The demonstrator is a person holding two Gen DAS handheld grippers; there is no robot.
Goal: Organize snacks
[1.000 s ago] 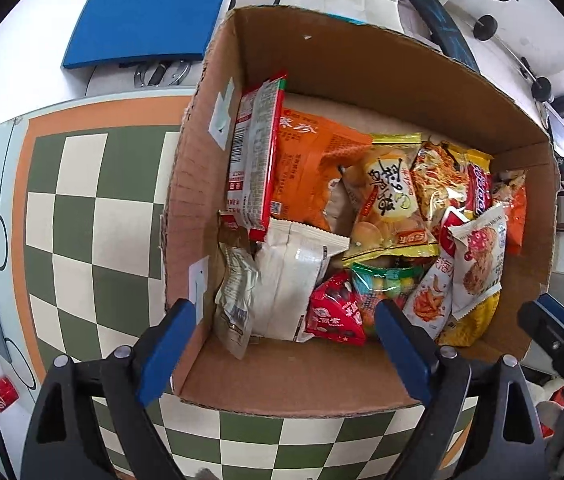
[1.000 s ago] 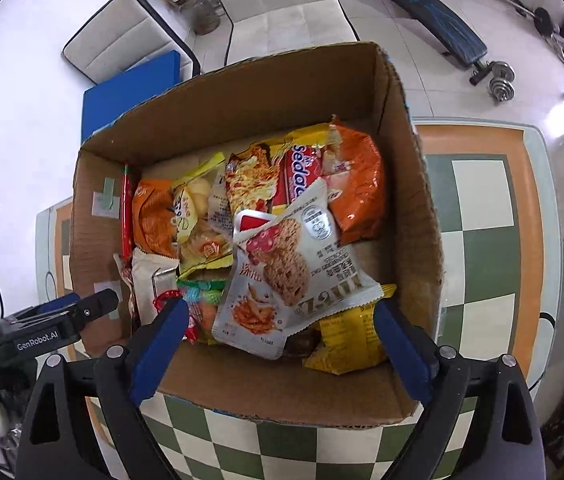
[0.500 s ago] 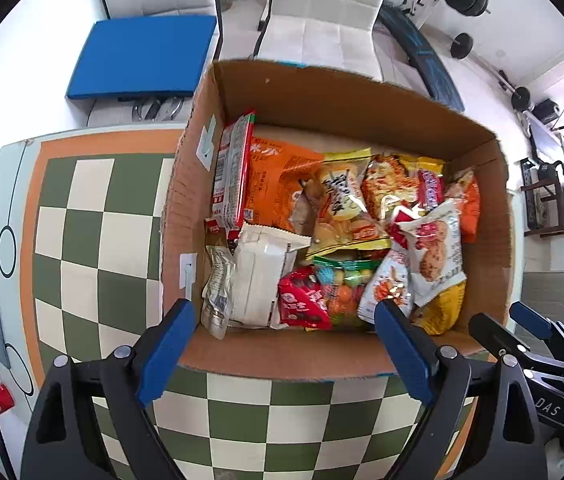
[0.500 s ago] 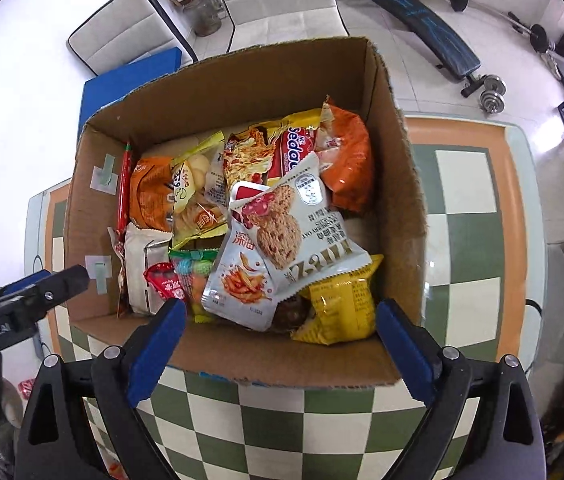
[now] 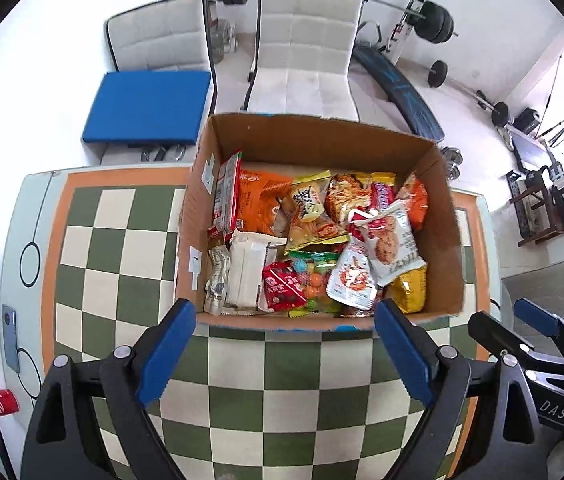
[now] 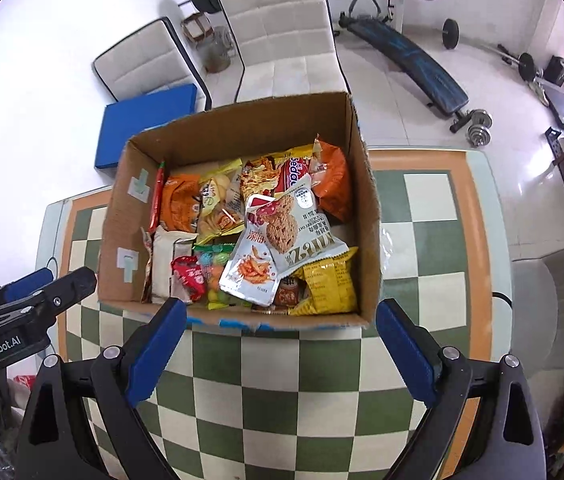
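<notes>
An open cardboard box point(image 5: 322, 140) stands on the checkered table point(image 5: 122, 240), also in the right wrist view point(image 6: 242, 120). It holds several snack packets: a white cookie packet point(image 5: 390, 240) on top, an orange bag point(image 5: 258, 204), a yellow bag point(image 6: 330, 284), a red packet point(image 5: 282, 286). My left gripper point(image 5: 284, 344) is open and empty, above the table in front of the box. My right gripper point(image 6: 278, 344) is open and empty, also in front of the box. Each gripper shows at the side of the other's view.
A phone point(image 5: 10, 336) lies at the table's left edge, with a red can point(image 5: 2, 402) below it. Two white chairs point(image 5: 306, 56) and a blue cushion point(image 5: 150, 106) are behind the table. Gym weights and a bench point(image 6: 410, 64) stand on the floor beyond.
Both grippers have pulled back and up from over the box. The box now looks smaller and farther, and more of the table and room shows.
</notes>
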